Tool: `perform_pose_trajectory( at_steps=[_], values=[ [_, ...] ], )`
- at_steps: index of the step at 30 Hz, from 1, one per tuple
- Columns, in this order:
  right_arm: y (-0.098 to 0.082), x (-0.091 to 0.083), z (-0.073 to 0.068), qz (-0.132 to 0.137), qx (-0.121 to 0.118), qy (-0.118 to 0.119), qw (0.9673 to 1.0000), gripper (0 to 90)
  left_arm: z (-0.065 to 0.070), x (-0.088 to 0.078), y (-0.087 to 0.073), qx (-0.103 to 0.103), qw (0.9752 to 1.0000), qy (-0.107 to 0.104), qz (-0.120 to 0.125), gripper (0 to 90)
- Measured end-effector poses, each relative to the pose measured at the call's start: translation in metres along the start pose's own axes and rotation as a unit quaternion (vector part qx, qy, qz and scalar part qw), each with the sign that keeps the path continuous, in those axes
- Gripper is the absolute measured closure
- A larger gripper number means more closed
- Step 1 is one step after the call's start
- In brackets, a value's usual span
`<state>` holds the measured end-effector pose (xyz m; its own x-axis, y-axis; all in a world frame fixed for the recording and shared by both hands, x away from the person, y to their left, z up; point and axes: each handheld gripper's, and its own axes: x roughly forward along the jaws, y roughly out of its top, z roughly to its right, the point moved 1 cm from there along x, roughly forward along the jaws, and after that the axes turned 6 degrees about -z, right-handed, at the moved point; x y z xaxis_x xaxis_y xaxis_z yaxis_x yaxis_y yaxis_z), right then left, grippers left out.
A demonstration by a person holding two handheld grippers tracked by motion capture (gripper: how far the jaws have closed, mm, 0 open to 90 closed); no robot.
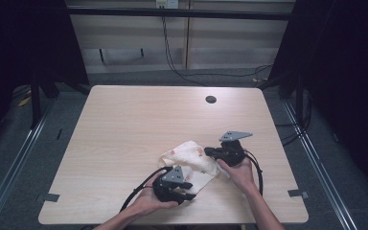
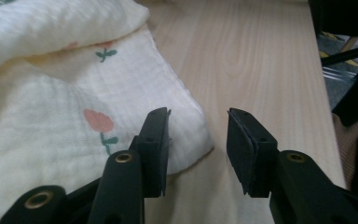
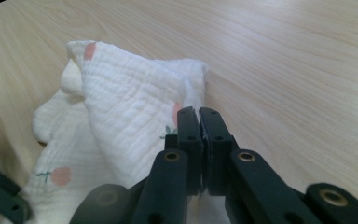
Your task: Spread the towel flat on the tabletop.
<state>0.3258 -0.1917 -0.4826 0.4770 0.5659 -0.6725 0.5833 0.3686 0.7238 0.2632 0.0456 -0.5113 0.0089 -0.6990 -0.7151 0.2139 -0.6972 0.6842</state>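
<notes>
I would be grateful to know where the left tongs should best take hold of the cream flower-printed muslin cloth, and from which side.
Probably the free corner of the cream flower-printed muslin cloth, nearest the open left tongs. It lies flat and thin on the pale wooden table, so come in low from the bare table side and slide one jaw under the hem. The shut right tongs appear to pinch the opposite edge.

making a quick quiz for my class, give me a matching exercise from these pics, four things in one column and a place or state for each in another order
Things:
1. left claw
2. right claw
3. cloth
4. round hole

States or places:
A. crumpled, cream with small flower print
B. jaws pressed together on a cloth edge
C. far side of the table top, near its right corner
D. jaws apart, nothing pinched, at the cloth's corner

Pairs: 1-D, 2-B, 3-A, 4-C
</notes>
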Motion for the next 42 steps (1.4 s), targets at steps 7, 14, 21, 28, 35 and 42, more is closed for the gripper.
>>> perform_pose_trajectory(
  at_steps=[7, 14, 21, 28, 35, 42],
  values=[
    [-0.002, -0.003, 0.002, 0.000, 0.003, 0.001, 1.0000, 88.1, 0.008, 0.000, -0.002, 0.019, 0.9987, 0.048, 0.003, 79.2],
    [0.000, -0.007, 0.003, 0.009, 0.007, 0.004, 0.9999, 88.2, -0.010, -0.011, 0.000, -0.038, 0.9991, -0.006, 0.017, 87.3],
    [0.008, -0.025, 0.002, 0.038, 0.014, 0.002, 0.9992, 88.2, -0.032, -0.063, 0.002, -0.073, 0.9928, 0.008, 0.095, 87.3],
    [0.019, -0.045, 0.003, 0.070, 0.021, -0.005, 0.9973, 88.4, -0.052, -0.108, -0.005, -0.102, 0.9816, 0.045, 0.155, 87.4],
    [0.029, -0.062, 0.002, 0.088, 0.024, -0.014, 0.9957, 88.5, -0.064, -0.134, -0.006, -0.125, 0.9697, 0.068, 0.198, 87.4],
    [0.043, -0.075, 0.003, 0.107, 0.020, -0.021, 0.9938, 88.5, -0.070, -0.156, -0.005, -0.124, 0.9659, 0.089, 0.209, 87.4]
  ],
)
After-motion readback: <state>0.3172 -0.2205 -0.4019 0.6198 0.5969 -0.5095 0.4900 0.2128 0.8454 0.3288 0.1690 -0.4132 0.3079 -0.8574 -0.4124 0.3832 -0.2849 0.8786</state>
